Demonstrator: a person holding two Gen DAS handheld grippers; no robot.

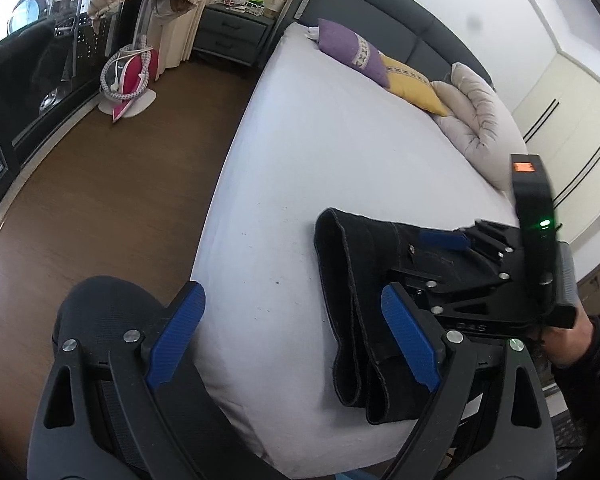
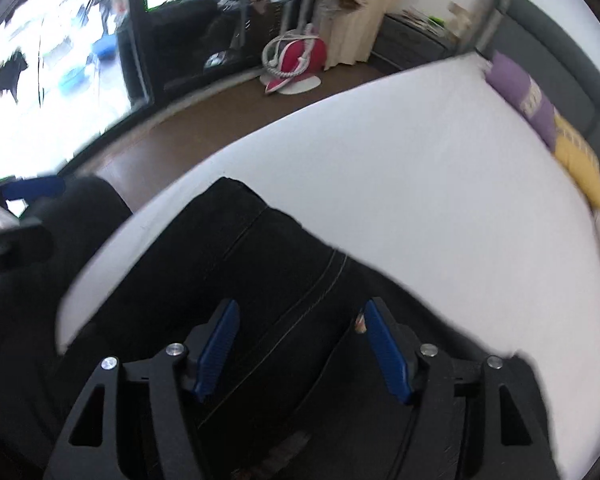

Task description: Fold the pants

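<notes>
Here, line by line, is what we see.

Left claw: we see it spread wide with nothing between its blue pads; it hangs over the near corner of the bed, one finger past the mattress edge above a dark knee, the other finger in front of the pants' hems.

Right claw: we see it part open, angled down over the pants; dark cloth lies under the gap, but we cannot tell whether the pads touch it. Nothing is gripped.

Pants: dark, folded lengthwise, lying flat on the sheet near the bed's near right corner, hems toward the left claw.

Edges: the mattress edge curves away on the left; in the left wrist view the pants stop short of it, with bare sheet between.

Open room: we have a broad stretch of white bed beyond the pants, up to the purple pillow, yellow pillow and bunched duvet at the headboard.

Beyond the bed: brown floor, a nightstand.
</notes>
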